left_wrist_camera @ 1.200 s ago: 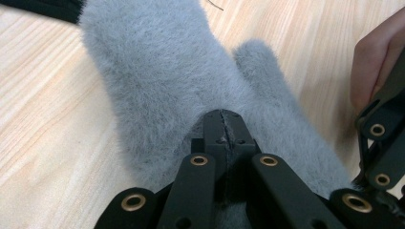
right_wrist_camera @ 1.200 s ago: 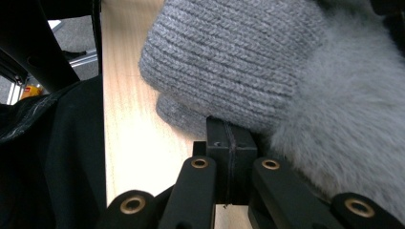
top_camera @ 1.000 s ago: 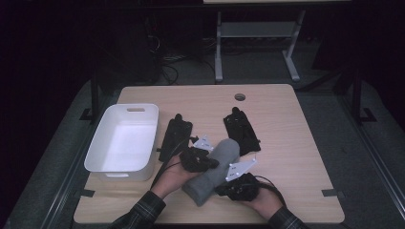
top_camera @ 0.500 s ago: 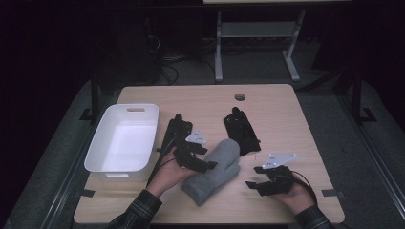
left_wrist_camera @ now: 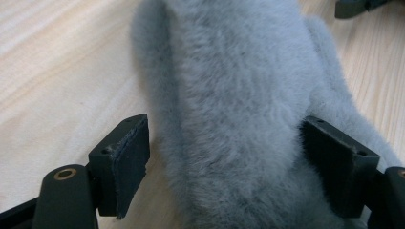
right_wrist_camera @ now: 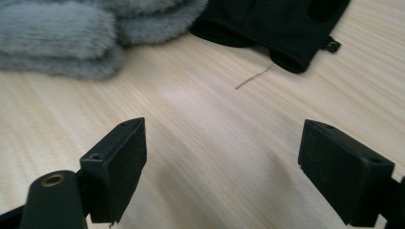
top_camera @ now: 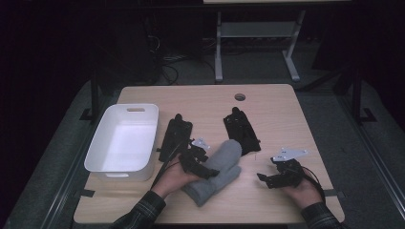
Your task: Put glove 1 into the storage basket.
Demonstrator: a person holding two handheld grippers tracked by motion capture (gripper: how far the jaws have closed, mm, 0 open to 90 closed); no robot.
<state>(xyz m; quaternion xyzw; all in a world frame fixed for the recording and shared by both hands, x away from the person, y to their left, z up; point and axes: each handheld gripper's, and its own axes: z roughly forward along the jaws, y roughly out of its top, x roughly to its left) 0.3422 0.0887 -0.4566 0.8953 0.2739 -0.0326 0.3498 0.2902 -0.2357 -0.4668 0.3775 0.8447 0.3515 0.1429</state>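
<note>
Fuzzy grey mitten (left_wrist_camera: 239, 109) lies between the left gripper's (left_wrist_camera: 224, 157) parted jaws; right gripper (right_wrist_camera: 224, 167) gapes.

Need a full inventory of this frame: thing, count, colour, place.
Table: 1, light wood, centre of the high view.
Bin: 1, white, empty, table's left side.
Grey mittens: 2, stacked, front centre.
Black gloves: 2, one beside the bin, one right of centre.
Hole: 1, table's far edge.
Left tool: black, jaws apart either side of the mittens.
Right tool: black, open over bare wood, front right.
</note>
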